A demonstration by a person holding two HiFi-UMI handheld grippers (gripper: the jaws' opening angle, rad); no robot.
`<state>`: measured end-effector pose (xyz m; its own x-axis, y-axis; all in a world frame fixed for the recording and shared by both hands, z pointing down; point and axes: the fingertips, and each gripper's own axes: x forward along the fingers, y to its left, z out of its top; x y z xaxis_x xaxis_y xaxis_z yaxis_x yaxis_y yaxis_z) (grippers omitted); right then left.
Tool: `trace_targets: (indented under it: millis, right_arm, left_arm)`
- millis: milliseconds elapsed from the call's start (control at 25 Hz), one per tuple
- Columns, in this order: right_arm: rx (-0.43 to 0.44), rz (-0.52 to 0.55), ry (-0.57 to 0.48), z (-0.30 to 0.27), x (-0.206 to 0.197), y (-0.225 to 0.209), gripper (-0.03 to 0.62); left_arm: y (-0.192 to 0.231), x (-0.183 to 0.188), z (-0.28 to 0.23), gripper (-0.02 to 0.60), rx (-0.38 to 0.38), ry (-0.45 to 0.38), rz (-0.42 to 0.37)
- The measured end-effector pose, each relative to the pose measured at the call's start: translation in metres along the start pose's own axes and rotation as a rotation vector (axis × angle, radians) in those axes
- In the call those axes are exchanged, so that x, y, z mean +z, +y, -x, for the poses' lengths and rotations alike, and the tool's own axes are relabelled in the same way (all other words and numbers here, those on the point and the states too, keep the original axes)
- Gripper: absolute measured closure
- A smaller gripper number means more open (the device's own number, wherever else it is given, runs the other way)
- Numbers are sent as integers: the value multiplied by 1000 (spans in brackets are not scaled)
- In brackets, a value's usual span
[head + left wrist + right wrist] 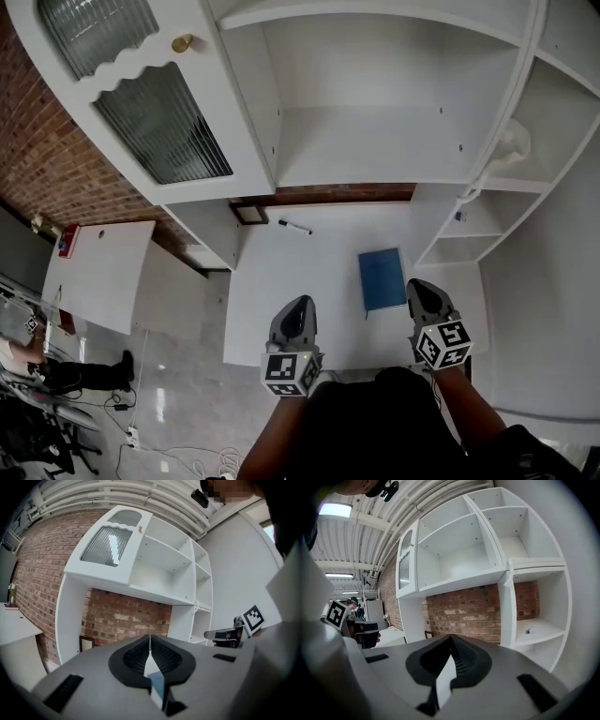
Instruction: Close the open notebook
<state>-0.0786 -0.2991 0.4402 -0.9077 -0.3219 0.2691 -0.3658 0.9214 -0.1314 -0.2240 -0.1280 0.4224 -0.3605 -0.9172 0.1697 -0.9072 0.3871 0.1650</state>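
White table bears the notebook, closed, we judge; left gripper and right gripper, jaws pressed together, need only withdraw.

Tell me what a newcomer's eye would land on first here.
The blue notebook lies closed on the right part of the white desk, just ahead of the right gripper. Both grippers hang over the desk's near edge, jaws together and empty, the left gripper to the notebook's left. A ribbed-glass cabinet door with a brass knob fills the upper left.
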Motion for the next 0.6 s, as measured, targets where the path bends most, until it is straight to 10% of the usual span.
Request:
trace_targets:
  millis: [600]
  right_arm:
    - [-57,28,-13,0,4,20,595]
  left_arm:
    - [4,1,9,568,-53,-11,-47]
